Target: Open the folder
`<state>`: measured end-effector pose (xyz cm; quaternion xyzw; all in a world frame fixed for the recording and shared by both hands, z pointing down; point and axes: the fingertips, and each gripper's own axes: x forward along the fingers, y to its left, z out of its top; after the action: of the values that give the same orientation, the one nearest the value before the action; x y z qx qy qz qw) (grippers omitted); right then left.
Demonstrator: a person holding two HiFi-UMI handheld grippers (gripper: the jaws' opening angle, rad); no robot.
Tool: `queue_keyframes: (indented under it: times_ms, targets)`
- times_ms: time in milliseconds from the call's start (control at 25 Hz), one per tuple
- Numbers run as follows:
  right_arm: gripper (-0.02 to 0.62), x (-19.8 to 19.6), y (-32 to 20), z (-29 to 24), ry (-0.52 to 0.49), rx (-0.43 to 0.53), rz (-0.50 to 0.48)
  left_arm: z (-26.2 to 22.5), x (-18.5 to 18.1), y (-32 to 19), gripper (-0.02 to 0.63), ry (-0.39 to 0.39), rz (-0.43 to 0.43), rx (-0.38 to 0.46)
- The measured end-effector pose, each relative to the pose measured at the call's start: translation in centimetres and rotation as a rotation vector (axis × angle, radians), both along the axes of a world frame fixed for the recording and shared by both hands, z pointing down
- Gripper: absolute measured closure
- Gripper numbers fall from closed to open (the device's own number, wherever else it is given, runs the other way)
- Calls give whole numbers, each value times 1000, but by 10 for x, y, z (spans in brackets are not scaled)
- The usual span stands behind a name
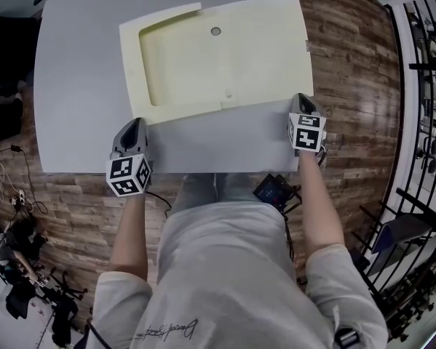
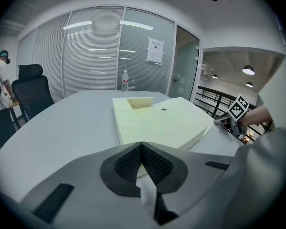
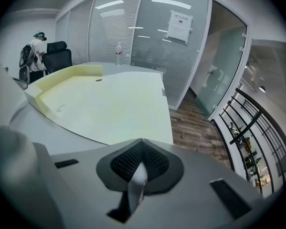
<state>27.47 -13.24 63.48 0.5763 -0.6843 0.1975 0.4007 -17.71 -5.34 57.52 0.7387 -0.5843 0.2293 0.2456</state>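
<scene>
Left gripper (image 1: 135, 126) and right gripper (image 1: 303, 102), nearest the viewer, at the near side of the grey surface (image 1: 79, 86). Both sets of jaws are drawn fully together. The left tip sits at the near-left corner of the folder (image 1: 225, 57) and the right tip at its near-right corner; whether either pinches a thin edge of the cover cannot be told. The folder, pale yellow and broad, lies flat on the surface with its cover down, its right side at the surface's right edge. It looks light, with a thin cover likely to flex and a smooth face likely to slip. The near-right corner, where the cover seems to stand slightly proud, appears the best hold, with the near-left corner steadied against sliding
</scene>
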Motion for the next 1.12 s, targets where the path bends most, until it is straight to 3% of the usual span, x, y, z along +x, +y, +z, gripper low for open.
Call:
queue_keyframes:
  times_ms: [360, 600, 760, 1120]
  targets:
    - [572, 1, -2, 3, -14, -17, 4, 2, 1, 0, 597, 3, 1, -5]
    - [572, 8, -2, 1, -89, -4, 40, 1, 5, 0, 597, -10, 42, 22]
    - [572, 9, -8, -25, -90, 57, 39, -16, 9, 2, 597, -41, 54, 53]
    - [572, -19, -20, -107, -130, 230, -56, -69, 35, 8, 597, 58, 65, 151]
